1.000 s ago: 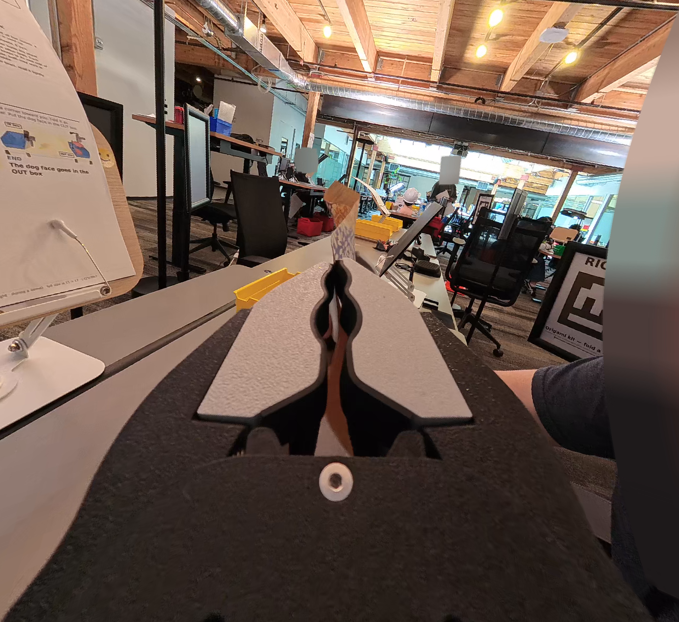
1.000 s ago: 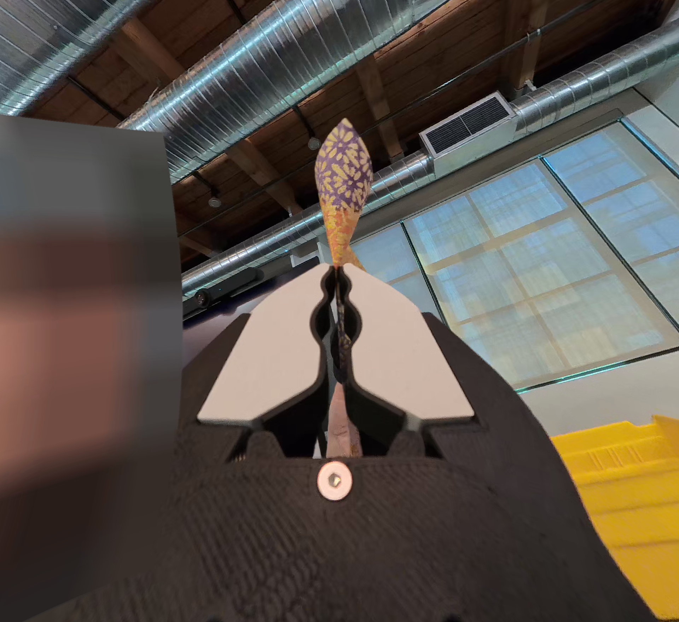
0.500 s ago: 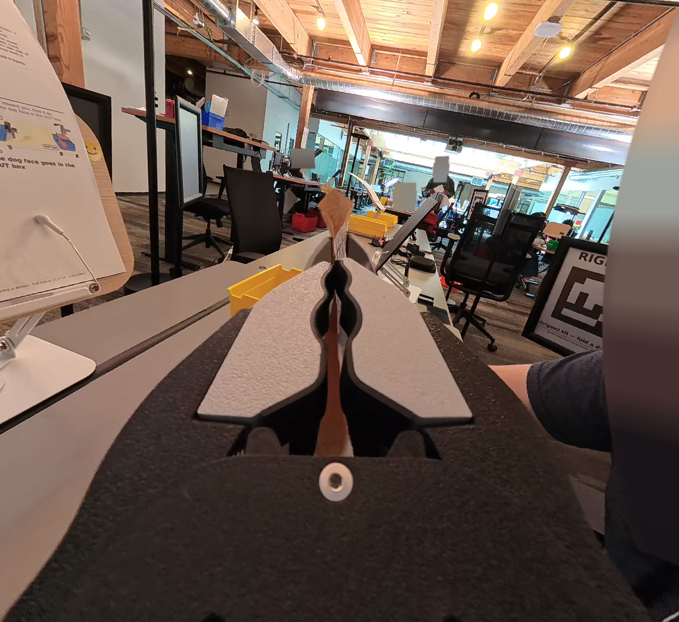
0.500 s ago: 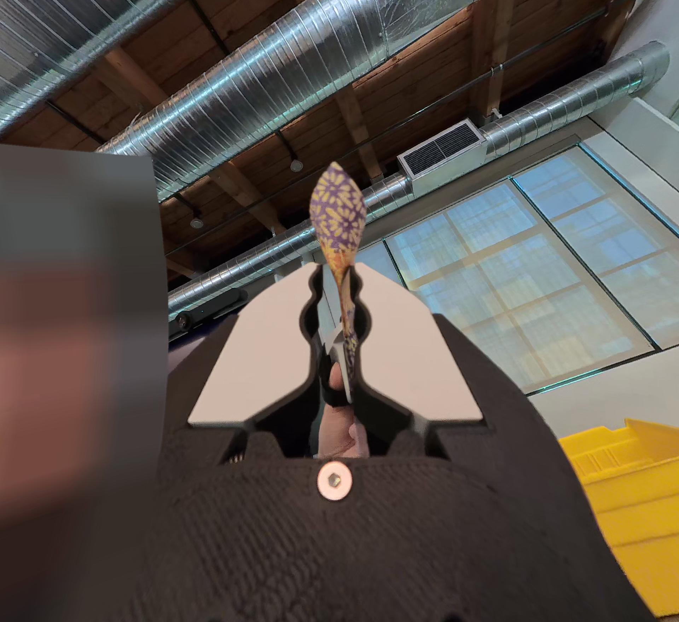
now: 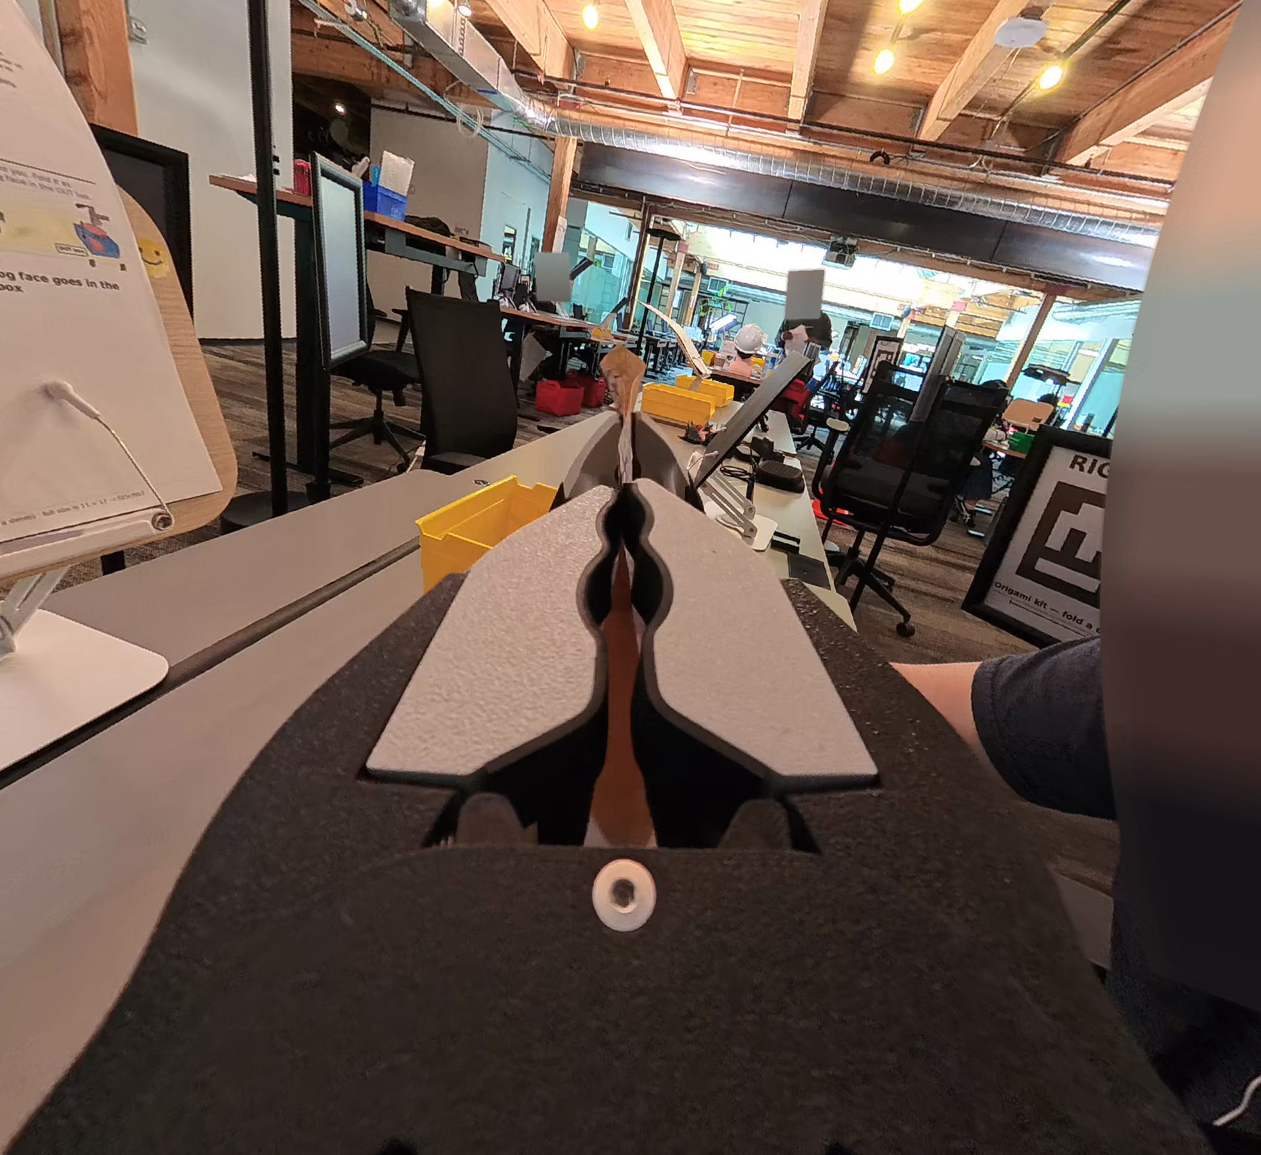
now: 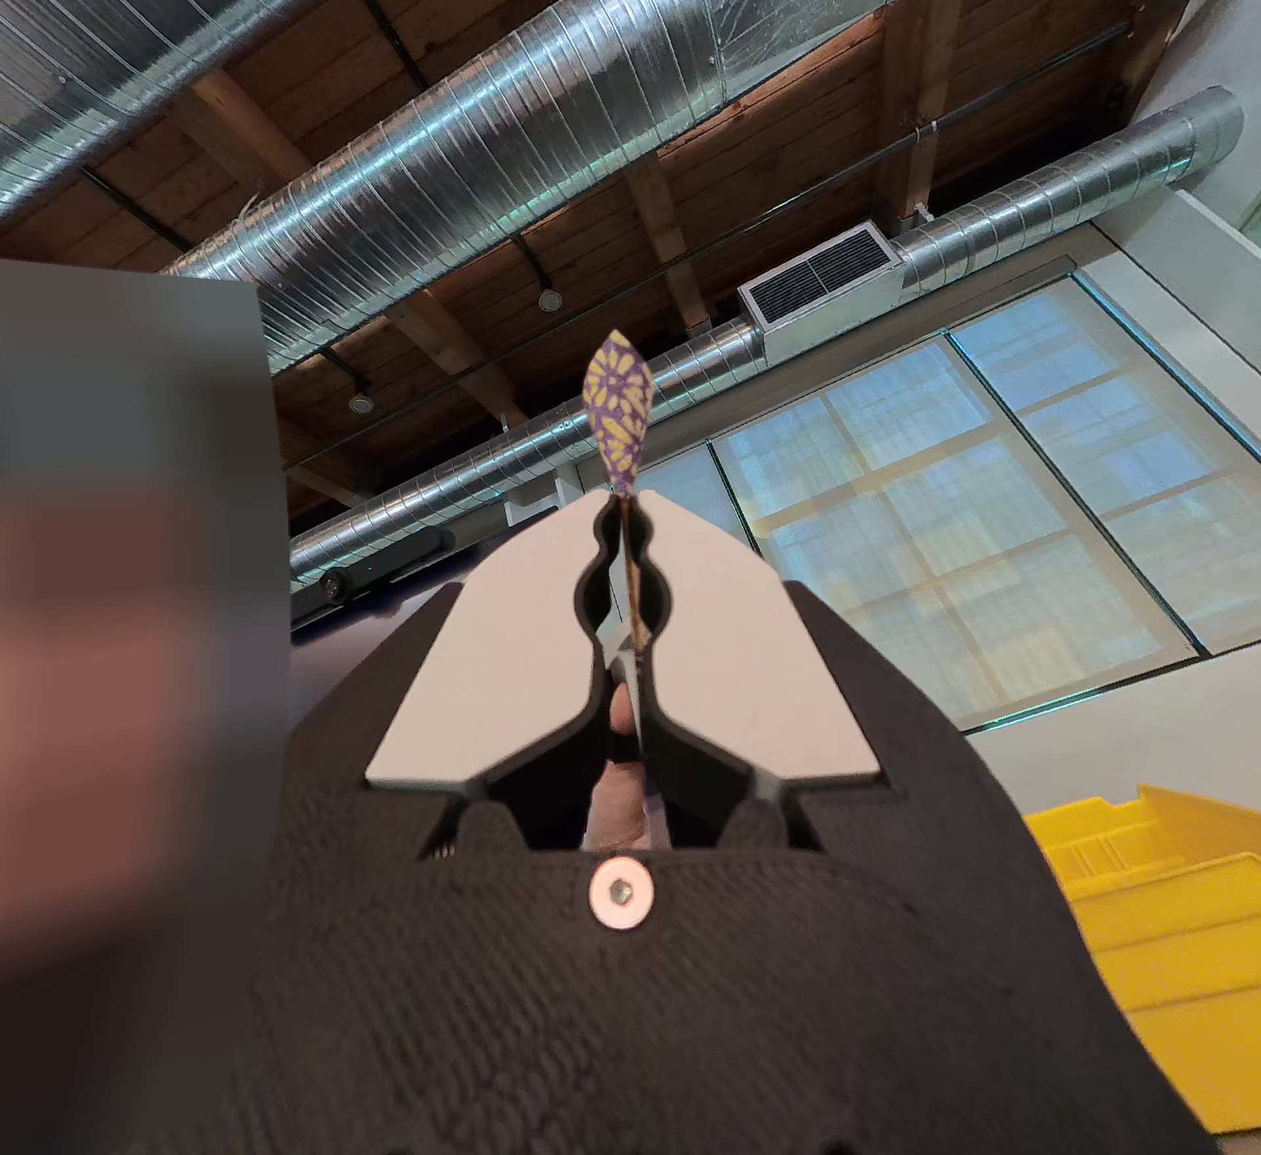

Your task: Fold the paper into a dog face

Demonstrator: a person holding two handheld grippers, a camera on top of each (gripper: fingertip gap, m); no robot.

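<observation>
The paper is a folded sheet, purple and yellow patterned on one side and brown on the other. In the left wrist view my left gripper (image 5: 624, 487) is shut on the paper (image 5: 619, 678), whose brown edge runs between the fingers. A small tip (image 5: 624, 371) sticks out past them. Grey fingers of the other gripper (image 5: 617, 450) close around the paper just beyond my left fingertips. In the right wrist view my right gripper (image 6: 624, 494) points up at the ceiling and is shut on the paper, whose patterned tip (image 6: 617, 412) stands above the fingertips.
A grey table (image 5: 205, 610) holds a yellow bin (image 5: 477, 521) and a document stand with an instruction sheet (image 5: 68, 337). A black pole (image 5: 266, 235) stands behind. A framed sign (image 5: 1051, 535) and a person's arm (image 5: 1010, 726) are at the right. The right wrist view shows a yellow bin (image 6: 1160, 917). There is about 9 cm between the tips of the two grippers.
The two grippers have come closer along the paper, and the right one's fingers now show just past the left fingertips. Less paper sticks out of each. The orange part has left the right view.
</observation>
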